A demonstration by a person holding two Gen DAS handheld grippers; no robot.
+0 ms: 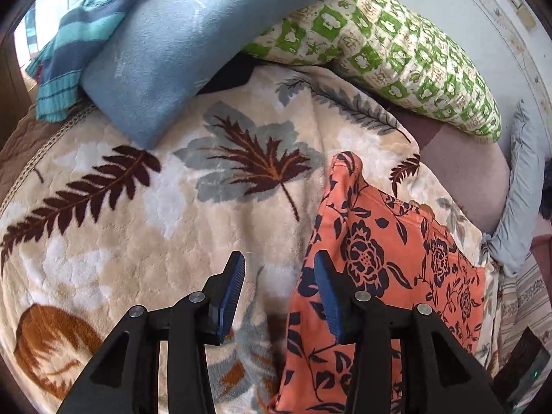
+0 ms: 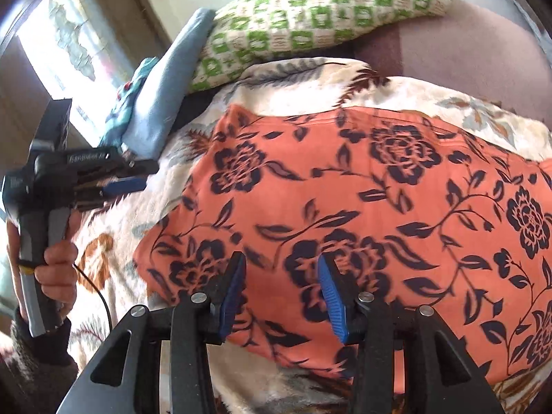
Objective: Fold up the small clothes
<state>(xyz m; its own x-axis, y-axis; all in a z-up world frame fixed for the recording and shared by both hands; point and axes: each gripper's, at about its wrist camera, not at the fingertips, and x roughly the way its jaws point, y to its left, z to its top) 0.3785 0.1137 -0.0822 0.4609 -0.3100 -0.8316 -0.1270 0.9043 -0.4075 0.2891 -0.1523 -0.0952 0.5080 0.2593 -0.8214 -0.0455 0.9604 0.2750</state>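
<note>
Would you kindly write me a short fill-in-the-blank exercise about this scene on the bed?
1. The orange garment is printed with dark ____.
2. It lies on a cream blanket patterned with ____.
3. The checked pillow is white and ____.
4. Nothing is between the fingers of the left gripper or right gripper; both are ____.

Missing words: flowers; leaves; green; open
</note>
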